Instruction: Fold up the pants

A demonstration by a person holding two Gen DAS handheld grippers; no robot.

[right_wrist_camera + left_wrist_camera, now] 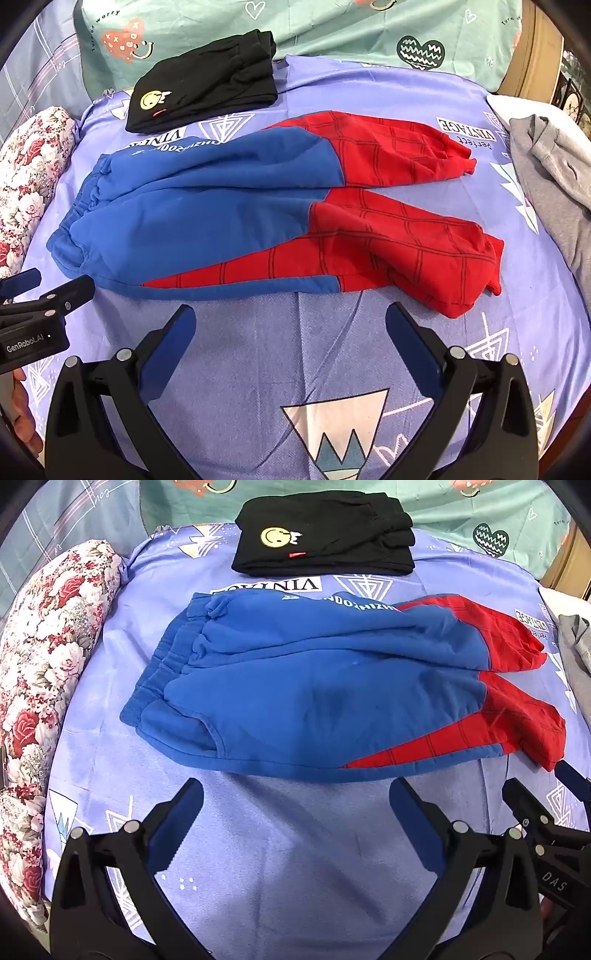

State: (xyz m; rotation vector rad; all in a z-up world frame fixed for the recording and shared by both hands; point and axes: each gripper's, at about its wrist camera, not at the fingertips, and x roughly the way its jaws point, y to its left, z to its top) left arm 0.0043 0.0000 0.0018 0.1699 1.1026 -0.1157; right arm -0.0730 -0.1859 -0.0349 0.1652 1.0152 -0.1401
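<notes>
Here, in the left view, your left gripper (295,801) hangs wide open and empty just short of the pants (314,686), spread flat on the sheet (258,867), waistband left. In the right view your right gripper (291,321) gapes equally, holding nothing; pinch the near hem's full thickness and carry both ends over evenly.

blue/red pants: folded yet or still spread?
Spread. Blue-and-red pants lie flat on the bedsheet, both legs extended side by side; both grippers open, empty.
</notes>
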